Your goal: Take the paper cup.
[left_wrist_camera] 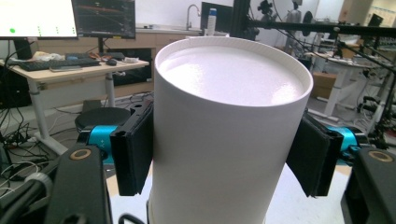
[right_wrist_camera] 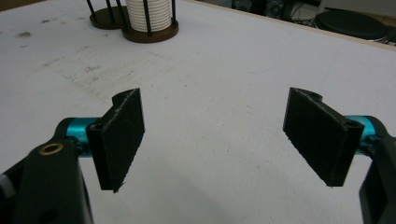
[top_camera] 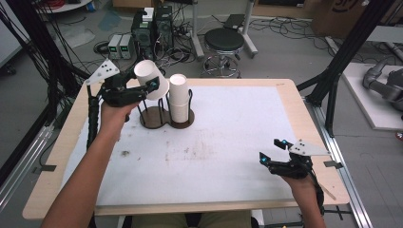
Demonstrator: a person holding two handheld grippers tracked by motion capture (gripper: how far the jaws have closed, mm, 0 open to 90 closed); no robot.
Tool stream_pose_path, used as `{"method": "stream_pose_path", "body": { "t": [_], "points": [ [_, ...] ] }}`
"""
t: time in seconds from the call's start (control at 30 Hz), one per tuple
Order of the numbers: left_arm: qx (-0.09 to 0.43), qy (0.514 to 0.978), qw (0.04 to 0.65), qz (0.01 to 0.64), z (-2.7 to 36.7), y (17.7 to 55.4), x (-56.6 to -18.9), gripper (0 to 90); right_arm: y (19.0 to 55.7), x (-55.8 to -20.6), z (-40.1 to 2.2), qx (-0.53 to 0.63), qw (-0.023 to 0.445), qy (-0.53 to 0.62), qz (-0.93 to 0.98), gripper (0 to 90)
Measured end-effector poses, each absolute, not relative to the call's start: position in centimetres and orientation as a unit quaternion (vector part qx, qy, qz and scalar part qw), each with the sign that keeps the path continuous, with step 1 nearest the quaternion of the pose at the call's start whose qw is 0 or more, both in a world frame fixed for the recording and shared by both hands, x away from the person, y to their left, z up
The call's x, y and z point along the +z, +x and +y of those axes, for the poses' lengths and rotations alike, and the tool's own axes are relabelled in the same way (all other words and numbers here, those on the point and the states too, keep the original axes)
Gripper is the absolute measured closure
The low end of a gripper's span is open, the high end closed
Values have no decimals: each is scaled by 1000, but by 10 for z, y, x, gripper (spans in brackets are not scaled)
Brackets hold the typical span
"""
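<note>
The white cup is cut off by the bottom edge in the left gripper view. In the right gripper view the cup stack and its rack are cropped at the top.

cup stack in holder, table's far left.

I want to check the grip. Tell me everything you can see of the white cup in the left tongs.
The white cup is plain, matte, paper-like, with a recessed base inside a thin raised edge. It is lifted clear of the table and tilted, base pointing up and away from the person. The left tongs clamp its side wall, one black pad on each side. It hangs beside the cup stack.
</note>
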State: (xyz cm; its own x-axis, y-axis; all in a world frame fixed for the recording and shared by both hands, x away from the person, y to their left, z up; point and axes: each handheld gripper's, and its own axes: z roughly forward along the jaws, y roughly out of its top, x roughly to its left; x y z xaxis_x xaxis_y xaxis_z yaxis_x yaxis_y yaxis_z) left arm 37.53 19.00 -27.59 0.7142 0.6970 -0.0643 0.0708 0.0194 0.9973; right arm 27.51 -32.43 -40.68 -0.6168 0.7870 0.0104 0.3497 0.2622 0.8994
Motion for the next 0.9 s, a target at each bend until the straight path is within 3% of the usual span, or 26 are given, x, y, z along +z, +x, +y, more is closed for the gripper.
{"method": "stream_pose_path", "body": {
  "t": [0.4, 0.9],
  "points": [
    [215, 668, 659, 272, 195, 342, -310, 314, 275, -407, -320, 477, 226, 369, 765, 210],
    [172, 689, 664, 236, 176, 327, -345, 313, 283, -406, -307, 485, 209, 348, 775, 210]
  ]
}}
